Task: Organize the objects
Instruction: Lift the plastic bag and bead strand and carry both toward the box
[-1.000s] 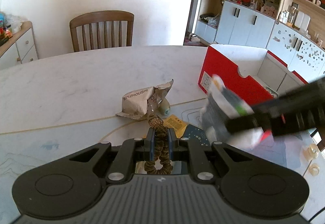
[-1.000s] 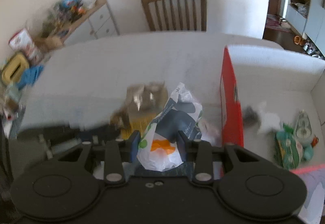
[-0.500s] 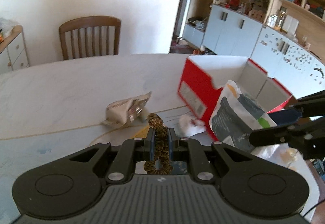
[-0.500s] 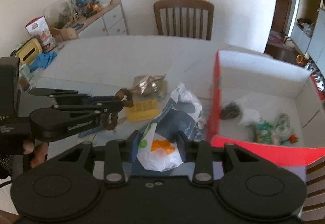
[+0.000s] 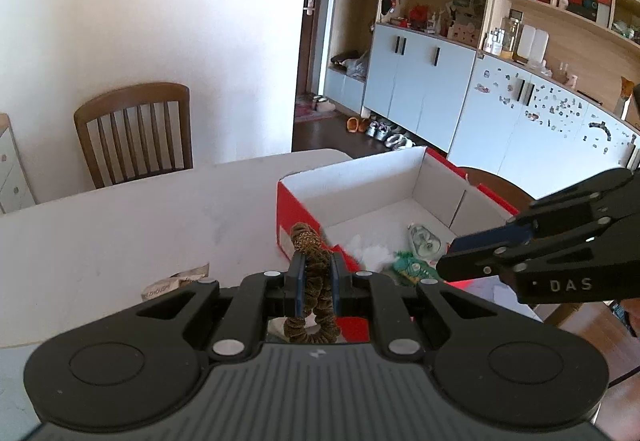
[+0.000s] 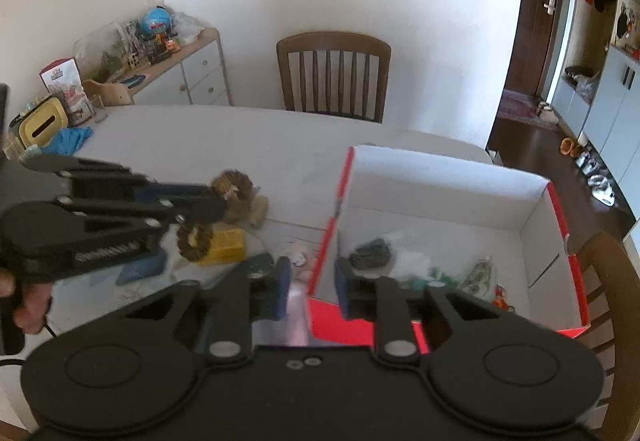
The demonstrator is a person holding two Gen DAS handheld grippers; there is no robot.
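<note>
Your left gripper has its jaws clenched on a brown scrunchie, a ruffled velvety loop with a gold-speckled top, held above the counter just beside the red box. Your right gripper hangs over the box's near wall, jaws released and holding nothing.

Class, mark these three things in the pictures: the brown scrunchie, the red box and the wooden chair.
brown scrunchie (image 5: 306, 241), left wrist view, its top loop above the fingers
red box (image 6: 452, 169), right wrist view, white inner far wall
wooden chair (image 6: 334, 41), right wrist view, top rail
</note>
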